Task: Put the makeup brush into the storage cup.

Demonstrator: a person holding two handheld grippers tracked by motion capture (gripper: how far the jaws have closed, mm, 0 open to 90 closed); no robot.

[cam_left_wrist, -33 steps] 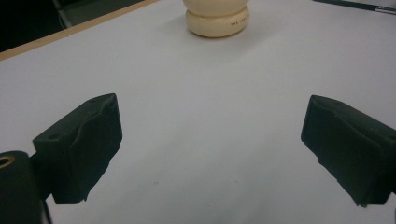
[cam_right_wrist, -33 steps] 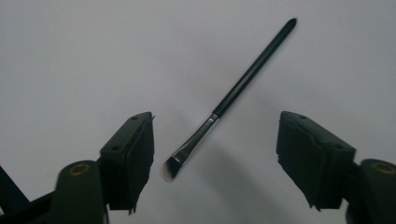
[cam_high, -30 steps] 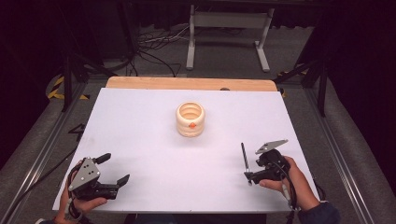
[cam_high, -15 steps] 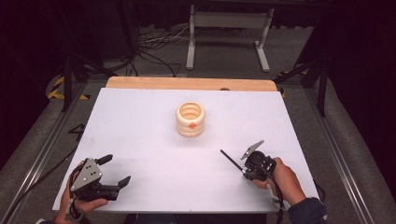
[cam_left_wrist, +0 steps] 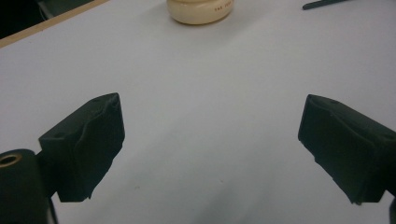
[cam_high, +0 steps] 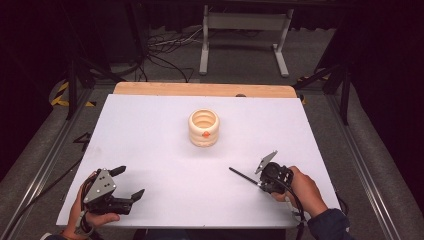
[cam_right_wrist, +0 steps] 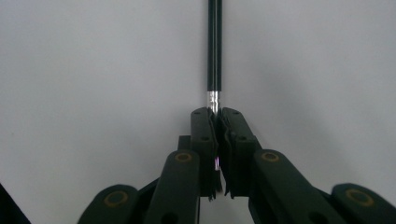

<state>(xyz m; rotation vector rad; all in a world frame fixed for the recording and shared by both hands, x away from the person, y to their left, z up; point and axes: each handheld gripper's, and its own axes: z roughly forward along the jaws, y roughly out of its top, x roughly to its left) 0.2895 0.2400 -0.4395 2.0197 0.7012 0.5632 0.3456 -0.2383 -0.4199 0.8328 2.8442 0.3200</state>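
Right gripper (cam_high: 260,181) clamped on one end of a thin black pen (cam_right_wrist: 214,51), jaws just closed around its silver band, so most of its length juts free toward the tabletop's middle. Held low near the near right corner of the tabletop (cam_high: 150,130). Well apart, mid-table toward the far edge: cream pot (cam_high: 204,128), mouth up, probably the pen's holder. Left gripper (cam_high: 127,182) idle by the near left corner, jaws wide, nothing between.
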